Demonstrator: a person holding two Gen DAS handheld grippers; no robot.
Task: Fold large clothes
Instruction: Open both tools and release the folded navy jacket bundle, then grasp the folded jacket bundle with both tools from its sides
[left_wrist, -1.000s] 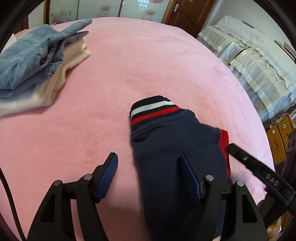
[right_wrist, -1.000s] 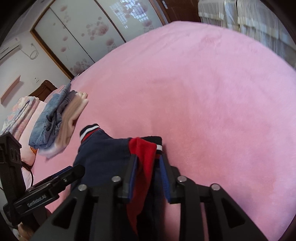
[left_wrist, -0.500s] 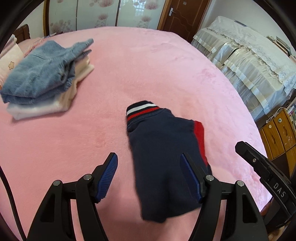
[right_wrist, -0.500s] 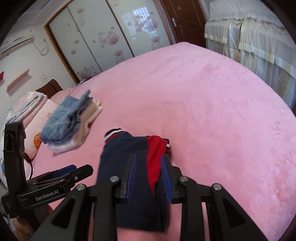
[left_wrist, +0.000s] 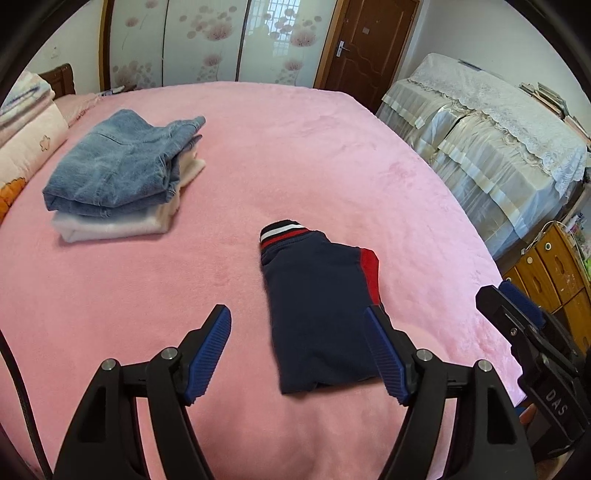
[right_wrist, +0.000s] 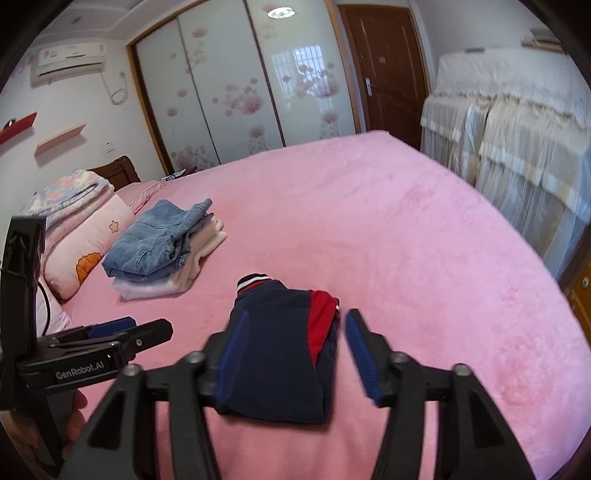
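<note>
The navy garment (left_wrist: 321, 314) lay folded into a compact bundle on the pink bed (left_wrist: 332, 155), near the stack of jeans (left_wrist: 118, 166), seemingly a finished fold. Both grippers hovered above it, tilted downward: the left hand-held gripper (left_wrist: 299, 354) spread wide, the right hand-held gripper (right_wrist: 295, 350) likewise parted, gripping nothing.

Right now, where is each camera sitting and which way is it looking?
Left wrist: rides the left gripper, looks forward over the folded navy garment; its open fingers and the right gripper show.
Right wrist: rides the right gripper, faces the wardrobe doors; its open fingers and the left gripper show.
Shared: navy garment, jeans stack, pink bed.
</note>
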